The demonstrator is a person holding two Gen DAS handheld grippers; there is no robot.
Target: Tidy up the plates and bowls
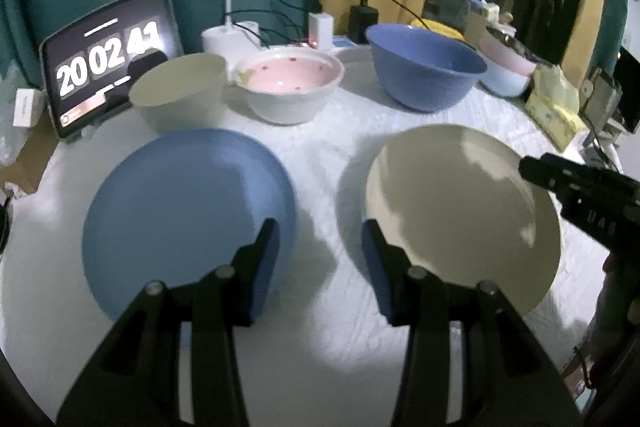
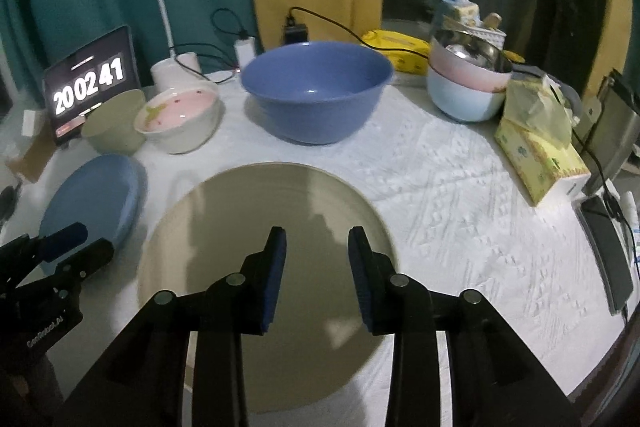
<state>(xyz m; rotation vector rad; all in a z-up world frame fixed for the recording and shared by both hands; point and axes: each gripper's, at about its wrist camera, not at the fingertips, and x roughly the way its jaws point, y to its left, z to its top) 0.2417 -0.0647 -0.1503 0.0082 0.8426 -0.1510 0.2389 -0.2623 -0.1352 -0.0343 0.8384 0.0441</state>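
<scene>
The bench (image 2: 460, 187), under a white textured cloth, has its widest open stretch on the right, between the cream plate and the tissue box (image 2: 540, 155) near the right edge. A narrower bare strip runs between the two plates.

The cream plate (image 2: 260, 267) lies flat at the near middle. The blue plate (image 1: 188, 215) lies flat to its left, apart from it, its left rim near the bench's left edge.

Along the far side stand three bowls in a row: the big blue bowl (image 2: 316, 91) behind the cream plate, the pink-lined white bowl (image 1: 290, 83) left of it, and the pale green bowl (image 1: 180, 95) farthest left, just beside the pink one. A stack of pastel bowls (image 2: 464, 91) sits at the far right. A clock screen (image 1: 108, 59) leans at the far left corner.

The left tongs (image 1: 320, 227) hang over the bare strip between the plates, jaws partly open and gripping nothing. The right tongs (image 2: 316, 233) hover above the cream plate, jaws partly open, nothing between them.
</scene>
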